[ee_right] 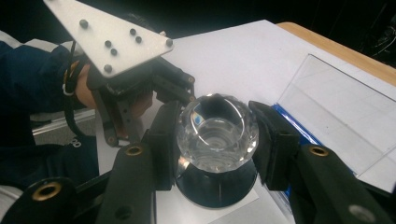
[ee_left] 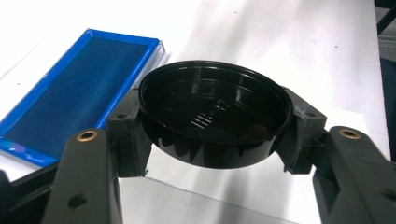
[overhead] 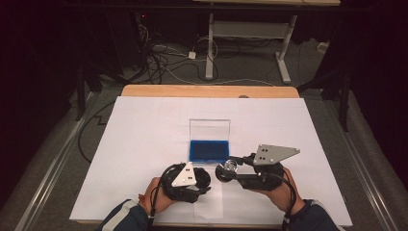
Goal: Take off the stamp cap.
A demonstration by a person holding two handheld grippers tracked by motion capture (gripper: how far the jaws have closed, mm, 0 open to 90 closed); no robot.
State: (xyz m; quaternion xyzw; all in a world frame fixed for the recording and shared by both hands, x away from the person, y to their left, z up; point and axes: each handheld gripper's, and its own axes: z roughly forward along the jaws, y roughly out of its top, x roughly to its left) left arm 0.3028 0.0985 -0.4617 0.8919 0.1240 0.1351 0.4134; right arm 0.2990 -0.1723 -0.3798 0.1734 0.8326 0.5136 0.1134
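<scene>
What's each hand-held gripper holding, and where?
Left hand-held gripper: black lid, clamped across its rim, open side up. Right hand-held gripper: clear faceted jar, gripped by its sides.

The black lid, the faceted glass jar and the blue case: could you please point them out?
black lid [ee_left: 212, 116], left gripper view, inner face.
faceted glass jar [ee_right: 218, 133], right gripper view, faceted side.
blue case [overhead: 209, 150], high view, blue lining.

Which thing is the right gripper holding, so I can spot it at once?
On the white sheet, just in front of the open blue case, the right gripper clamps a clear faceted glass jar. Unlike the black lid beside it, it is see-through.
</scene>
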